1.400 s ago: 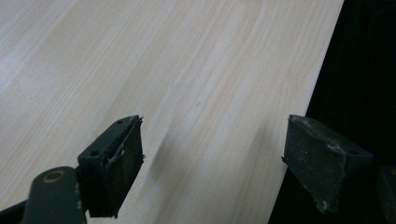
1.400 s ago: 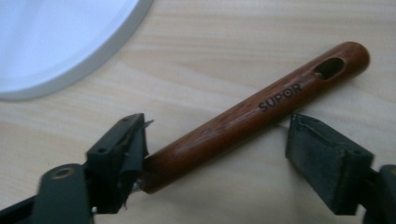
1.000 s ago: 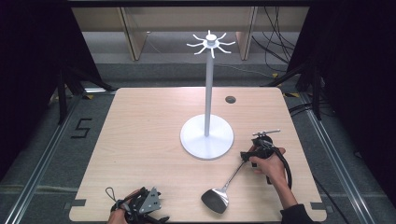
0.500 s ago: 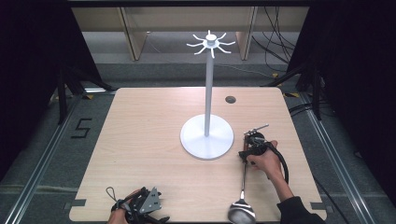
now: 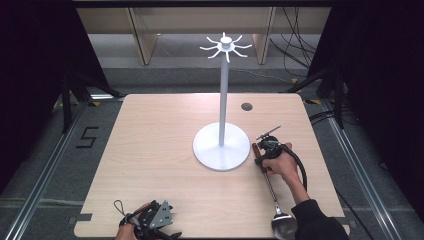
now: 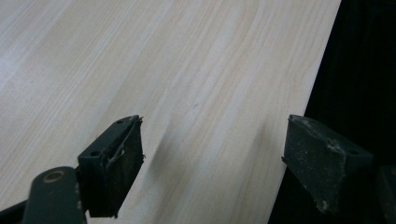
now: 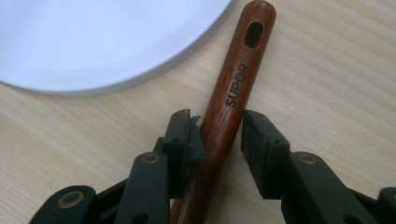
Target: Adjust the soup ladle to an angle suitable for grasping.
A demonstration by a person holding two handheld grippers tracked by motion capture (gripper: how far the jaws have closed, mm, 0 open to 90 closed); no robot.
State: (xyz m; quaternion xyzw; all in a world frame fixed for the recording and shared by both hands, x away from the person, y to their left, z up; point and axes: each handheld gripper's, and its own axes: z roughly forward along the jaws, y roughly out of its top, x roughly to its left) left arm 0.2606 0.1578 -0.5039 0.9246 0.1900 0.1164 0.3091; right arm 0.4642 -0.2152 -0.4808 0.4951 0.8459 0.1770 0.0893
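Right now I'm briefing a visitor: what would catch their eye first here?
The tall white stand with hooks on top, at the table's middle. Right of its round base, the right gripper closes around a ladle's wooden handle. The left gripper rests open at the near edge.

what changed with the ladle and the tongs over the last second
The right tongs have just been closing around the ladle by its wooden handle. The ladle swung: its bowl went from pointing left toward the near table edge, straight back to the person. Left tongs stayed open and still; the white stand kept its place.
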